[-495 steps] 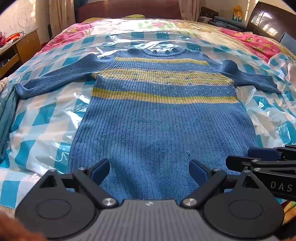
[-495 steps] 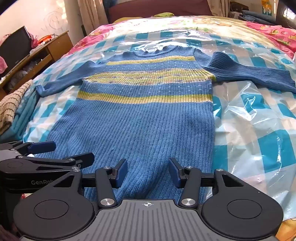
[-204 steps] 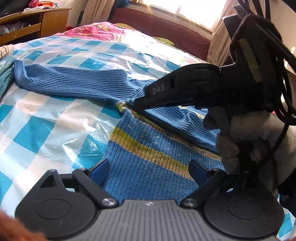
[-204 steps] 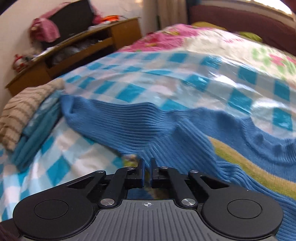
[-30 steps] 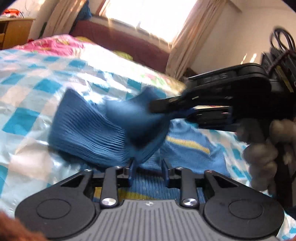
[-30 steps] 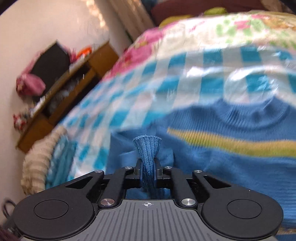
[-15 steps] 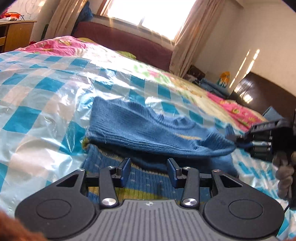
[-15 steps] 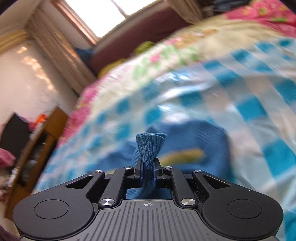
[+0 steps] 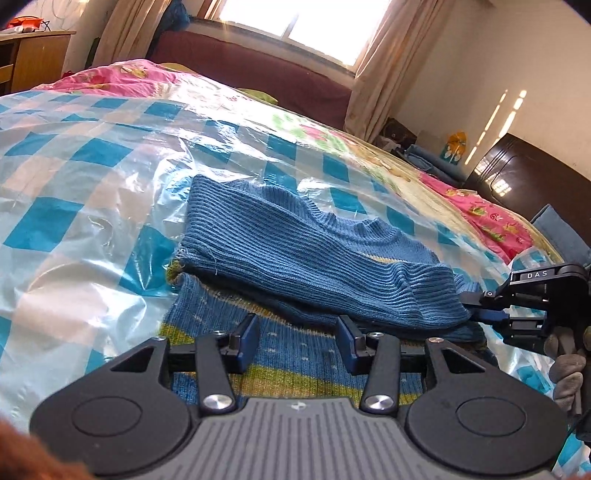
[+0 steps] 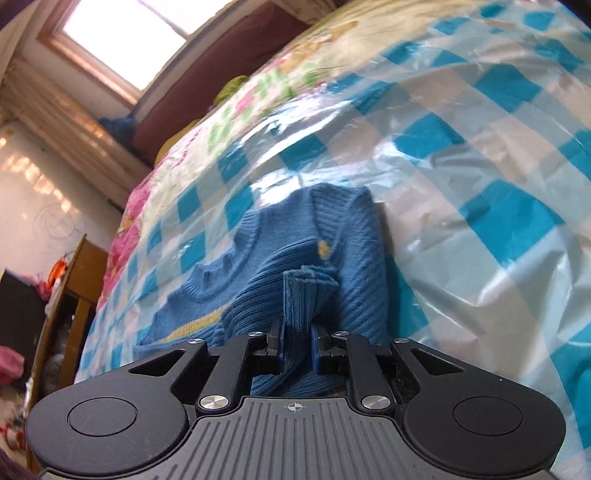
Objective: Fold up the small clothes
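Observation:
A blue ribbed sweater with yellow stripes (image 9: 295, 350) lies on the plastic-covered bed. Its left sleeve (image 9: 303, 258) is folded across the chest toward the right. My left gripper (image 9: 297, 341) is open and empty, low over the sweater body just in front of the folded sleeve. My right gripper (image 10: 297, 343) is shut on the sleeve cuff (image 10: 303, 295), and it shows in the left wrist view (image 9: 476, 308) at the sleeve's right end. The collar (image 10: 214, 280) shows in the right wrist view.
Clear plastic sheet over a blue-and-white checked cover (image 9: 74, 206) spreads around the sweater. A wooden desk (image 10: 77, 295) stands beside the bed. A dark headboard (image 9: 517, 173) and a window with curtains (image 9: 295, 22) lie beyond.
My left gripper has let go and opened wider. My right gripper has carried the sleeve cuff across the sweater to the right and lowered it; the sleeve now lies flat over the chest.

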A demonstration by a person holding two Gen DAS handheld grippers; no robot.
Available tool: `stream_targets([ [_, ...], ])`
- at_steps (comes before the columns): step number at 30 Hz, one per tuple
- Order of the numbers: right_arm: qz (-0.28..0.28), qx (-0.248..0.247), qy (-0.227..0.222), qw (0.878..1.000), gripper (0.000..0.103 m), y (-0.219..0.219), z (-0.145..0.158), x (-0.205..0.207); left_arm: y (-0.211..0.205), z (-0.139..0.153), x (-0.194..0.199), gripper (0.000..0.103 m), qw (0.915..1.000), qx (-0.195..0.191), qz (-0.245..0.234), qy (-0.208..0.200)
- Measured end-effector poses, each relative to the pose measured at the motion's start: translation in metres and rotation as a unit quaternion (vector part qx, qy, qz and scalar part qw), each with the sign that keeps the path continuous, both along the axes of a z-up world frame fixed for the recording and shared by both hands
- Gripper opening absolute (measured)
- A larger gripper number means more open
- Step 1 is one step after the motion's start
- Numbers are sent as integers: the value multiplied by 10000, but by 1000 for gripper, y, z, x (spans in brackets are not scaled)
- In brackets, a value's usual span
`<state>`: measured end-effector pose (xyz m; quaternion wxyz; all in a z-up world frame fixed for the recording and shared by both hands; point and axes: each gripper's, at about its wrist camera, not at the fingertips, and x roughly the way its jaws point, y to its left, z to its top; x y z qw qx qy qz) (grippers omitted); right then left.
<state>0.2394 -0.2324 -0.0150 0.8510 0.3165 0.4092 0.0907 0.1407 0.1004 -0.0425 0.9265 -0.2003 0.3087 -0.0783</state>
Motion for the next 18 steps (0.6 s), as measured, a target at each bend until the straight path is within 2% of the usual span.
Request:
stream_targets([
  [4,-170,120,92,9997,18,-4,0,3,3,0,0,49,10000,-75,31,12],
  [7,-3,-78,-4,10000,11,7,13,8,4,0,-1,49,9999,-85,61,-7],
  [9,94,-6,-282,9996,10,15,30,11,5,1,-2,49,9999,-89,94,-31],
  [12,177,256,-934,9951,9,20,59,5,6,1,-3,49,9998,-128,124,-42],
  [14,205,267,-1275,9913,9,19,67,-4,7,0,-2,49,9998,-137,118,-20],
  [16,145,135,-1199,9926,9,15,56,-9,6,1,-2,50,9999,-124,103,-13],
  [18,15,-165,-651,9977,9,8,29,-7,5,1,-2,50,9999,-95,79,-7],
])
